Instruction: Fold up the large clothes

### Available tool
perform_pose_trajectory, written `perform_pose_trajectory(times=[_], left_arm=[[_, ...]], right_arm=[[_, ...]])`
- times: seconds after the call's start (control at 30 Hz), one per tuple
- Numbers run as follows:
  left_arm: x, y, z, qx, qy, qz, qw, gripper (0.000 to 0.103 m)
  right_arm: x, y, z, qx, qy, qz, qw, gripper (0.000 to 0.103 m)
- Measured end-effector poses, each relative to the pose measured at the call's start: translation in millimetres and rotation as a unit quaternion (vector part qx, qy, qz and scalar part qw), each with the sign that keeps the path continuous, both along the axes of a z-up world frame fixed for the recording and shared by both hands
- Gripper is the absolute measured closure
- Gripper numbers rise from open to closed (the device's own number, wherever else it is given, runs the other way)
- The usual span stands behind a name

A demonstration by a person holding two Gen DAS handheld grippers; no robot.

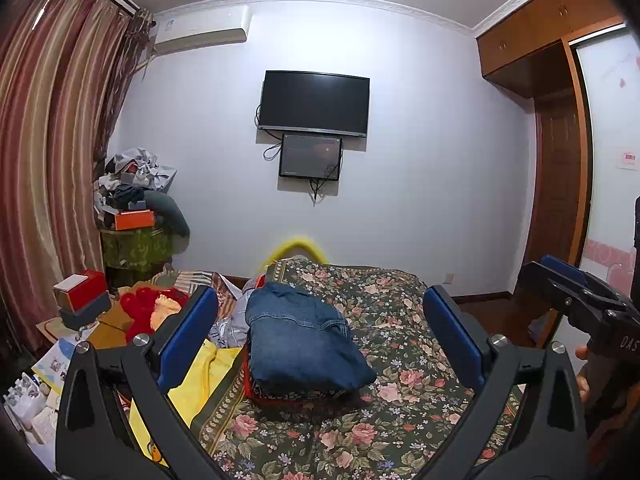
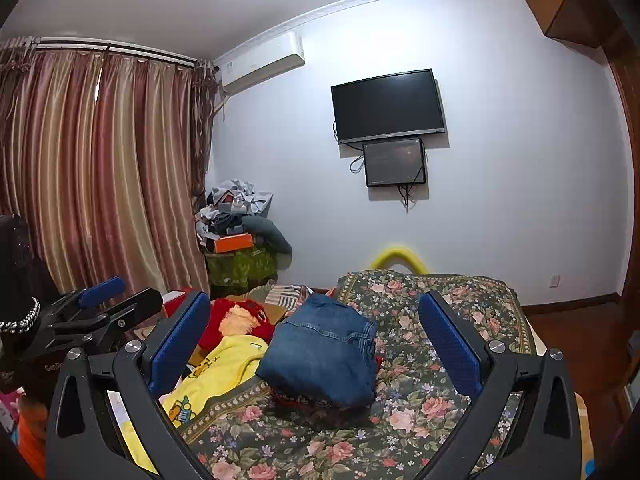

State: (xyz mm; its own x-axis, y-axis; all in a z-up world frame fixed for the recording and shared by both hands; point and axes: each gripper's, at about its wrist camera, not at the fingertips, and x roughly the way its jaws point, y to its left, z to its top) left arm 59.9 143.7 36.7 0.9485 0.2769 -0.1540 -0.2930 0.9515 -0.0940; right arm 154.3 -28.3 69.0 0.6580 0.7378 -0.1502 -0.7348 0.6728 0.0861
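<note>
Landmark: the folded denim garment (image 1: 304,340) on the bed (image 1: 400,360), atop a red-edged folded piece.
Denim garment: lies toward the left side of the floral bedspread, a compact bundle with a seam and pocket edge facing right; in the right wrist view it sits at (image 2: 324,356).
Left gripper (image 1: 320,328): fingers wide apart, holding nothing, raised above and on the near side of the denim.
Right gripper (image 2: 316,340): fingers likewise spread and empty, also short of the denim; its body shows at the right edge of the left view, well apart from the denim.
Next candidate: the yellow garment (image 2: 216,372) lies crumpled just left of the denim, spilling over the bed edge; a red plush toy (image 2: 240,320) sits beyond it, left of the denim.
Step, as I judge it: the denim looks finished, so the job is probably to fetch the next large piece.
Doing it well: take the yellow cloth at two well-spaced points along one hem or the shoulders, lift until it hangs free, then spread it on the bare floral area right of the denim.
Risk: dragging cloth across the denim could undo that fold; pinch one layer only.
</note>
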Motion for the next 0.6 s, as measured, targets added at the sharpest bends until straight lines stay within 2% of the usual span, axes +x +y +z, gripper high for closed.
perform_pose_trajectory(times=[0.6], left_arm=[[4.3, 1.4, -2.0, -0.005, 0.007, -0.008, 0.9999, 0.0]], right_arm=[[1.5, -0.9, 0.0, -0.002, 0.011, -0.001, 1.0, 0.0]])
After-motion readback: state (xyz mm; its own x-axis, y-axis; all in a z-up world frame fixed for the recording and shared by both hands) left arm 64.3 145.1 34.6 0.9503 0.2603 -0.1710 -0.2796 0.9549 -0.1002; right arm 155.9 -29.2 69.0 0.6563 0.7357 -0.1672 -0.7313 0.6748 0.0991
